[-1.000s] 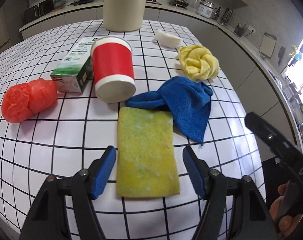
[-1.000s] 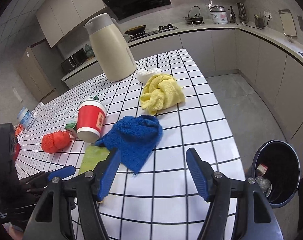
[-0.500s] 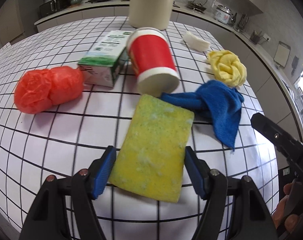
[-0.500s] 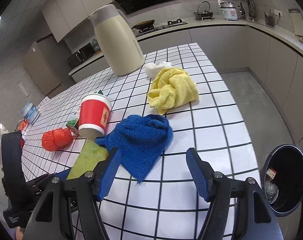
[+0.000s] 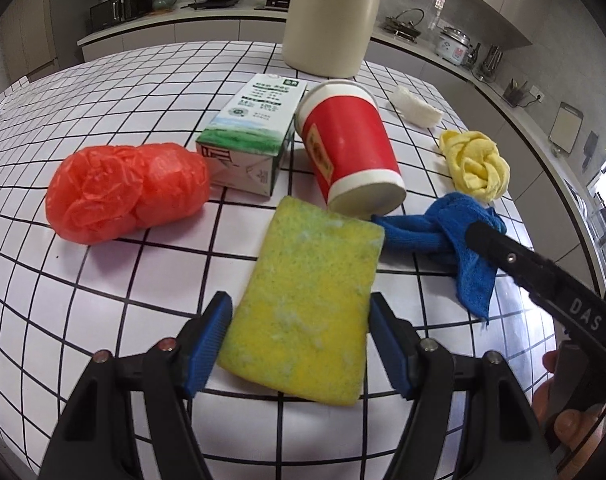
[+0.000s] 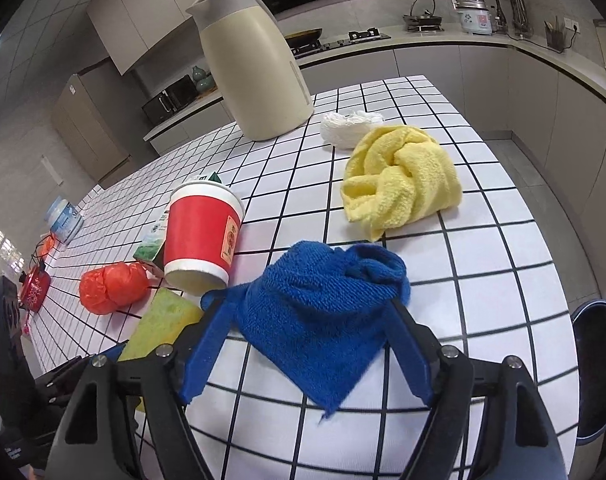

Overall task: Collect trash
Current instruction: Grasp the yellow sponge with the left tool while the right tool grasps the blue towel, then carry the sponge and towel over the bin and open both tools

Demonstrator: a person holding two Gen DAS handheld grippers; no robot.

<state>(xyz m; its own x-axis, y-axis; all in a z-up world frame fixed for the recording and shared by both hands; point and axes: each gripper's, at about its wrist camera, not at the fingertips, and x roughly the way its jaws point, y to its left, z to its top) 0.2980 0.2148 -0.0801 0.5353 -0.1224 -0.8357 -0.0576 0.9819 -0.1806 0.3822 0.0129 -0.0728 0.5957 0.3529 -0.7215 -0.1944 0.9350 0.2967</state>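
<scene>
Left gripper [image 5: 299,332] spread astride sponge [image 5: 309,300], right gripper [image 6: 307,344] spread, seemingly astride blue cloth [image 6: 323,312]

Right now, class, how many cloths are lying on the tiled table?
2. The blue cloth lies between the right gripper's open fingers, beside the red cup. The yellow cloth lies farther back, by the white wad. None seems hidden.
</scene>
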